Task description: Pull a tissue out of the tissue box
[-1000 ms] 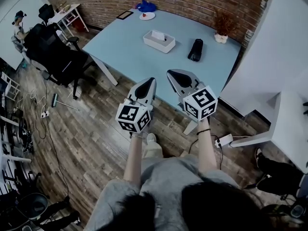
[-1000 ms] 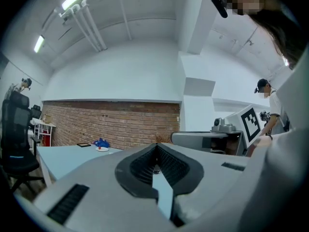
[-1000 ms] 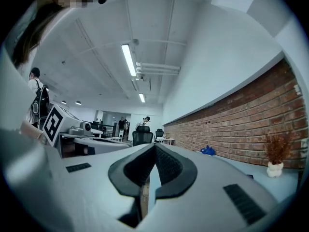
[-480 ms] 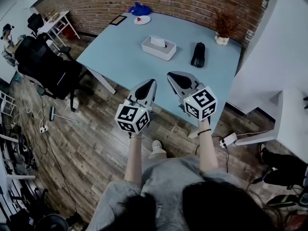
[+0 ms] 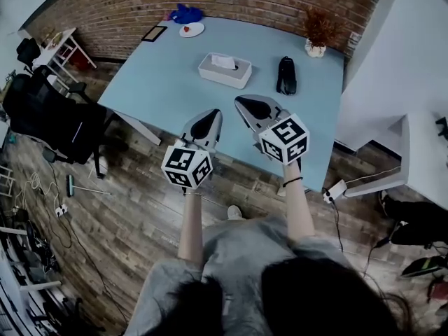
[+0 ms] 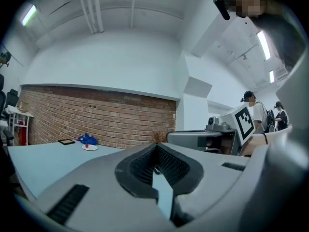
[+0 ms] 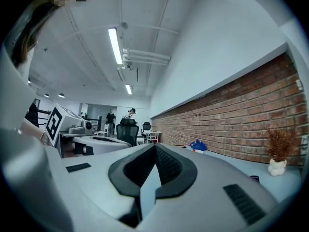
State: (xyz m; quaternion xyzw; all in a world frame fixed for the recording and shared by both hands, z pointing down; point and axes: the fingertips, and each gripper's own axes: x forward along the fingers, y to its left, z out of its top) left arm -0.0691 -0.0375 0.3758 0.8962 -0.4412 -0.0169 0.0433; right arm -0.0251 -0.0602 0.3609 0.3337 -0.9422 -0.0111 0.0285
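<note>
The white tissue box (image 5: 225, 70) stands in the middle of the light blue table (image 5: 161, 82), with a tissue (image 5: 224, 61) sticking up from its slot. Both grippers are held level over the table's near edge, well short of the box. My left gripper (image 5: 208, 120) is shut and holds nothing; its jaws meet at the tip (image 6: 156, 146). My right gripper (image 5: 250, 107) is beside it, a little further in, also shut and empty (image 7: 155, 148). The box is hidden behind the jaws in both gripper views.
A black object (image 5: 286, 75) lies right of the box. A potted dried plant (image 5: 318, 30) stands at the far right corner. A blue thing (image 5: 180, 12), a plate (image 5: 191, 29) and a dark frame (image 5: 155, 33) sit at the far left. A black office chair (image 5: 49, 114) stands left of the table.
The person has walked toward the table; both shut grippers have gone from over the wooden floor to over the table's near edge. The tissue box is closer.
</note>
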